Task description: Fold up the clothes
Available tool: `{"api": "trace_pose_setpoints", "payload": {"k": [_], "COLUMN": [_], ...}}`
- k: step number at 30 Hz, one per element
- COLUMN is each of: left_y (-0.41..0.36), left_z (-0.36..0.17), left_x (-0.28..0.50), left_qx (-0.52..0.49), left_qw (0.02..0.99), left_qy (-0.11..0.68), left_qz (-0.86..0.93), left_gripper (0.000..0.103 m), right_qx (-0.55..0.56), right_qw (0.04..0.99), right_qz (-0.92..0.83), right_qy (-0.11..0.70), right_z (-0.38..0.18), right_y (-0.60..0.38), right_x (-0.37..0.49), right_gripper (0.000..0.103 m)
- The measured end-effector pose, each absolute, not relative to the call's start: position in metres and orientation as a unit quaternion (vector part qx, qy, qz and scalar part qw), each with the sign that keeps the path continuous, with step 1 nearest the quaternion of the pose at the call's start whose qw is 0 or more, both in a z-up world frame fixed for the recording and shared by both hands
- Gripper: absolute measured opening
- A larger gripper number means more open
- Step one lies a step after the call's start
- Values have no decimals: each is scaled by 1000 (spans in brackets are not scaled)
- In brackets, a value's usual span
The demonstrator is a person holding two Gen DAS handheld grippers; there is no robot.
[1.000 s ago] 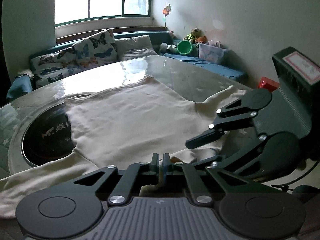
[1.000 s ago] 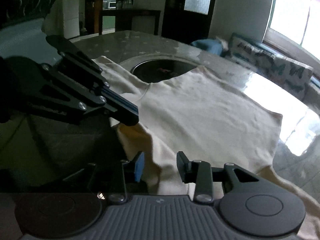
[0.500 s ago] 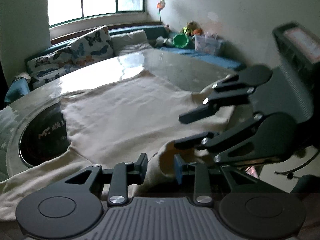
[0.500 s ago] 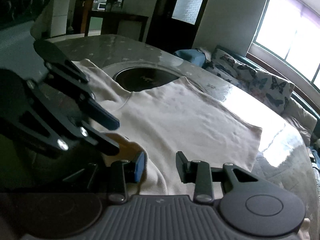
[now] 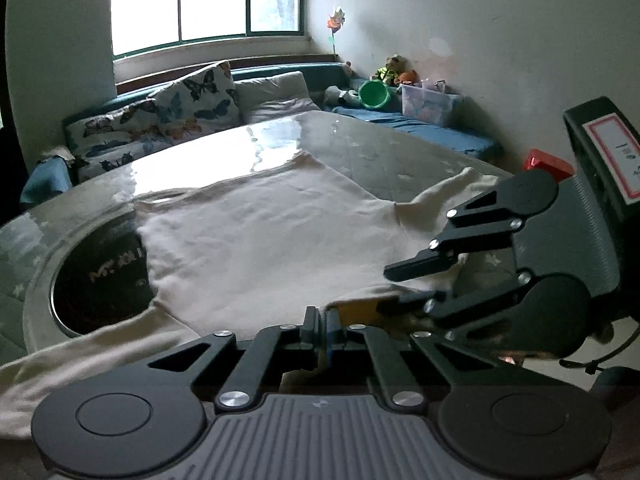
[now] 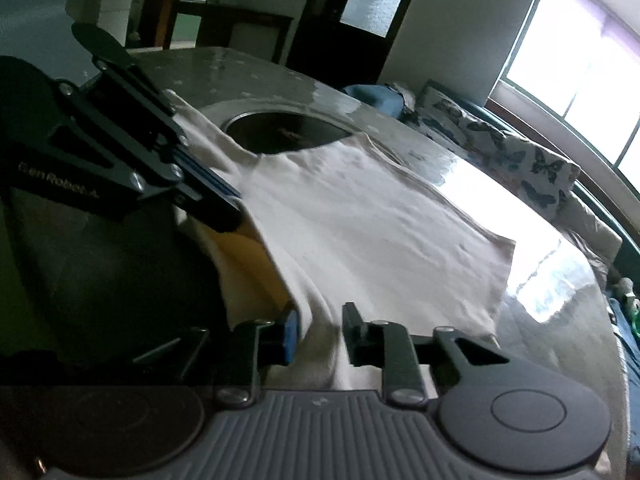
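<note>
Cream shirt [image 5: 272,240] lies spread flat on the round, shiny bench [image 5: 360,152]. It is pale and soft, with small wrinkles. One long sleeve [image 5: 72,356] trails off past the left gripper's side, and the other sleeve [image 5: 448,192] sticks up beyond the right gripper [image 5: 404,286]. A yellow-orange bit of the inside [image 6: 256,264] shows where the near edge is lifted off the bench.

The left gripper [image 5: 322,328] has its jaws pressed together, pinching the near edge of the shirt. In the right wrist view you can see the left gripper [image 6: 228,212] biting the cloth and holding it up. The right gripper [image 6: 320,332] has its jaws apart, with the cloth running between them and not squeezed. The two grippers are near each other along the same edge.

A dark round hole [image 5: 100,276] sits in the bench just past the shirt's neck side. Far ahead of the left gripper's jaws are butterfly pillows [image 5: 188,104], a bright window [image 5: 200,0], a green bowl [image 5: 374,94] and a clear box [image 5: 428,104].
</note>
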State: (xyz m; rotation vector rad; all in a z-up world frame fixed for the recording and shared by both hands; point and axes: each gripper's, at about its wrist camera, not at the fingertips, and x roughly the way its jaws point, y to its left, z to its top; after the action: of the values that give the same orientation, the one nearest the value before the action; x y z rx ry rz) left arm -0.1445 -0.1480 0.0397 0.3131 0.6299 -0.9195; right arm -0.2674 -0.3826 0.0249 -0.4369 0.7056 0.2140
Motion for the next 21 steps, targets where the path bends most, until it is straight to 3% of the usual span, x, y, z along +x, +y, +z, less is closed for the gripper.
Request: {"api": "trace_pose_setpoints", "payload": {"k": [10, 17, 21], "left_y": [-152, -150, -149], "left_z": [33, 24, 25], "left_x": [-154, -158, -157], "left_qx": [170, 182, 172], "left_qw": [823, 813, 815], "left_qy": [303, 312, 313], "left_qz": [-450, -458, -456], "left_gripper": [4, 4, 4], "right_qx": [-265, -246, -227], "right_qw": [897, 892, 898], "right_qz": [103, 115, 132], "right_qy": [338, 363, 353], "right_z": [28, 29, 37], "right_y": [-387, -396, -394], "right_x": [-297, -302, -302], "right_gripper": [0, 0, 9]}}
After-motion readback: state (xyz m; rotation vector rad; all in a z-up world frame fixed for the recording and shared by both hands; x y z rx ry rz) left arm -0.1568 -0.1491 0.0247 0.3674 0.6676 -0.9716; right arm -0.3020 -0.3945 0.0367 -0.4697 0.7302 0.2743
